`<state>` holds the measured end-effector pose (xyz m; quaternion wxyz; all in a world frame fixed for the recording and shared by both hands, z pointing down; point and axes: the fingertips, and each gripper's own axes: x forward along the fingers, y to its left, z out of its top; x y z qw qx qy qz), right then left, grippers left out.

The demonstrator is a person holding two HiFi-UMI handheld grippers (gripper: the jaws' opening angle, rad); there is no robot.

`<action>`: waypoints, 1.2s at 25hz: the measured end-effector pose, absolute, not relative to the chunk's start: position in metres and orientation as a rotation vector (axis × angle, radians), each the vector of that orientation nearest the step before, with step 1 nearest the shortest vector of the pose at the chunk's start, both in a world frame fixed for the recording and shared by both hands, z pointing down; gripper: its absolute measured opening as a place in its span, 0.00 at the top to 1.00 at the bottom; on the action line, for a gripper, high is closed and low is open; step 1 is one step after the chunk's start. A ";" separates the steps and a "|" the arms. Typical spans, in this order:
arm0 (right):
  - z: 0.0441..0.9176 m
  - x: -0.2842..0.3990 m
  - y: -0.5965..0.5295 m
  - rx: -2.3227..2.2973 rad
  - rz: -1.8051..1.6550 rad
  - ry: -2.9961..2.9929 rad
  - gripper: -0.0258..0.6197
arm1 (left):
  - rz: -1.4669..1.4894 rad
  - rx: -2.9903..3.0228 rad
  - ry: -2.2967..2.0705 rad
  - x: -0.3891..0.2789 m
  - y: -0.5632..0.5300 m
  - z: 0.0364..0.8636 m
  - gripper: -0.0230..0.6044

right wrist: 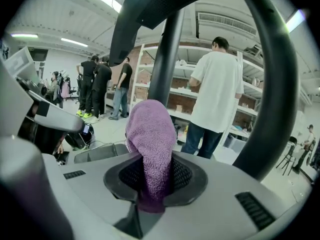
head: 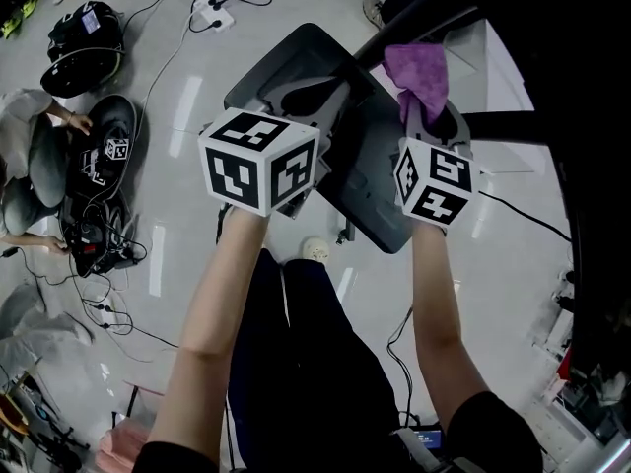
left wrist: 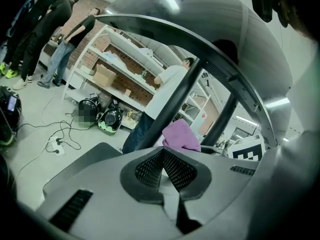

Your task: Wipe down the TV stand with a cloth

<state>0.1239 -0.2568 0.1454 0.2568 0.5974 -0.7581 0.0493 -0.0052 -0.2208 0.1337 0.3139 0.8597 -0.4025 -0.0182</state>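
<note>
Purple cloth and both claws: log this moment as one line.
left claw: shut, empty | right claw: shut on purple cloth

We've got the cloth (right wrist: 150, 134) sitting between the jaws of the right gripper (right wrist: 152, 176) and poking out ahead of them. A post of the TV stand (right wrist: 166, 54) is right behind it. The left gripper (left wrist: 163, 159) is just to its left, side by side with it. Further back, a person (right wrist: 215, 89) stands in front of a shelving rack (right wrist: 184, 90). Down on the floor (head: 177, 97) to our left, a power strip (head: 212, 13) lies ahead, and a crouched person (head: 39, 161) sits among cables (head: 99, 235).
</note>
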 end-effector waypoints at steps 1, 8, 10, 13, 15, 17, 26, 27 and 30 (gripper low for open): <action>0.140 0.128 -0.256 1.638 0.131 -2.065 0.82 | -0.047 2.273 -1.059 -0.001 -0.220 0.131 0.96; 0.092 0.152 -0.261 1.811 0.148 -2.134 0.82 | -0.037 2.322 -1.049 0.020 -0.222 0.110 0.96; 0.075 0.155 -0.265 1.854 0.145 -2.158 0.82 | -0.039 2.338 -1.051 0.022 -0.223 0.101 0.96; 0.053 0.156 -0.271 1.912 0.152 -2.202 0.82 | -0.042 2.353 -1.059 0.022 -0.226 0.091 0.96; 0.042 0.157 -0.276 1.953 0.150 -2.219 0.82 | -0.040 2.355 -1.065 0.022 -0.229 0.087 0.96; 0.035 0.158 -0.283 1.977 0.144 -2.226 0.82 | -0.036 2.360 -1.070 0.022 -0.233 0.083 0.96; 0.040 0.135 -0.310 1.913 0.123 -2.216 0.82 | -0.035 2.348 -1.090 0.009 -0.240 0.084 0.96; 0.045 0.133 -0.311 1.900 0.124 -2.209 0.82 | -0.033 2.338 -1.087 0.007 -0.240 0.088 0.96; 0.063 0.129 -0.314 1.865 0.134 -2.186 0.82 | -0.024 2.320 -1.087 0.005 -0.241 0.098 0.96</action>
